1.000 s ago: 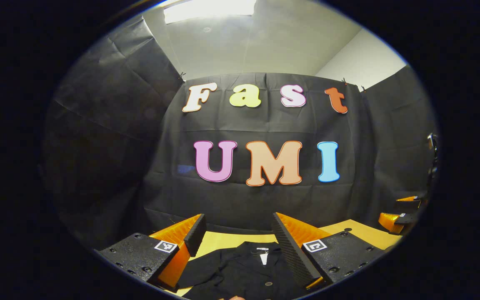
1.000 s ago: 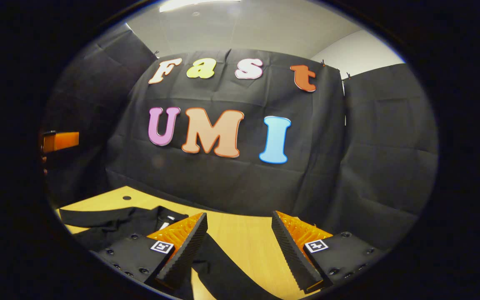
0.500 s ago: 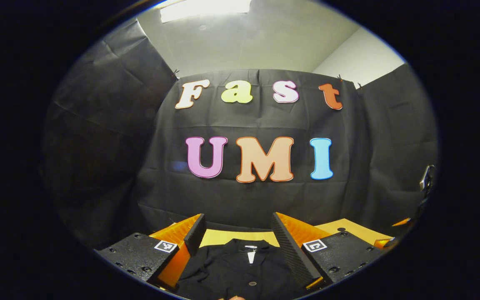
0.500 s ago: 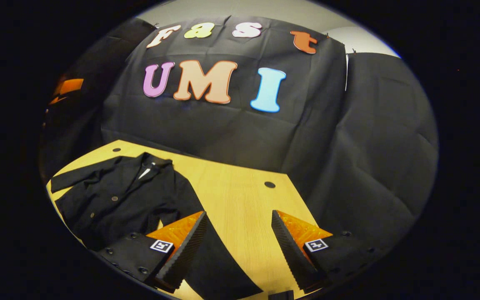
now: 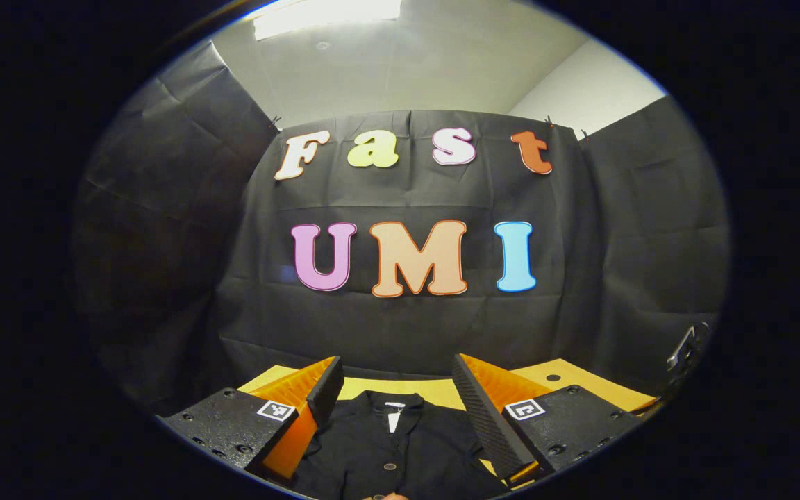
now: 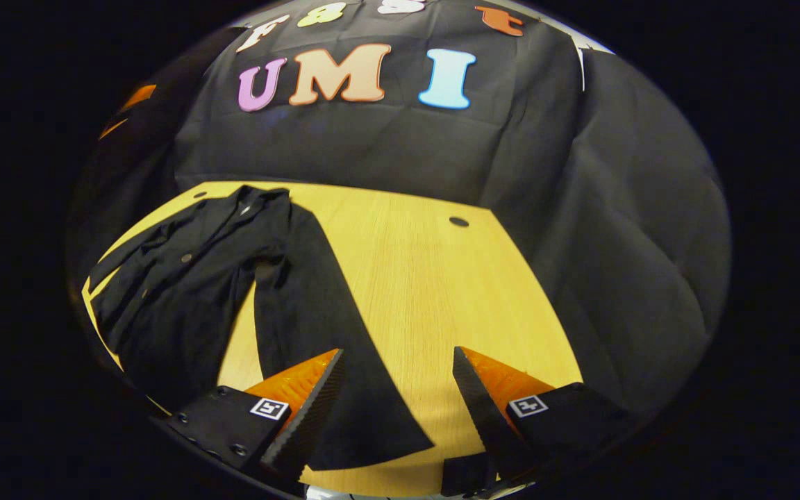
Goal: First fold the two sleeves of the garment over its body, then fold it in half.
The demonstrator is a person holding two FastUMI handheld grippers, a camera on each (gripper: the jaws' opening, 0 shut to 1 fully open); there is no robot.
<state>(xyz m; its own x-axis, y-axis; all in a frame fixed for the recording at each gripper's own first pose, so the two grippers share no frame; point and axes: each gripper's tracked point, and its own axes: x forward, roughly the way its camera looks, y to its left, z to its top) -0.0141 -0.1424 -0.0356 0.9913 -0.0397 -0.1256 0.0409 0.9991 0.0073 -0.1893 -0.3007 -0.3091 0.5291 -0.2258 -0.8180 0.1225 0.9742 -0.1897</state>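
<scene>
A black button-front garment [image 6: 185,285] lies flat on the wooden table [image 6: 435,278], collar toward the far wall. One long sleeve [image 6: 323,333] runs down toward me, its cuff just left of centre between my fingers in the right gripper view. My right gripper [image 6: 396,399] is open above that cuff, holding nothing. In the left gripper view the garment's collar and buttons [image 5: 389,444] lie below and between the fingers of my left gripper [image 5: 396,396], which is open and holds nothing.
The tabletop [image 5: 580,382] has round holes [image 6: 458,222] near its far edge. Black cloth walls close in behind and on both sides. A bit of the other gripper [image 6: 137,97] shows at the far left of the right gripper view.
The right gripper has tipped downward and risen, bringing the whole garment and its near sleeve into sight. The left gripper has drifted slightly, so the collar sits more centred between its fingers.
</scene>
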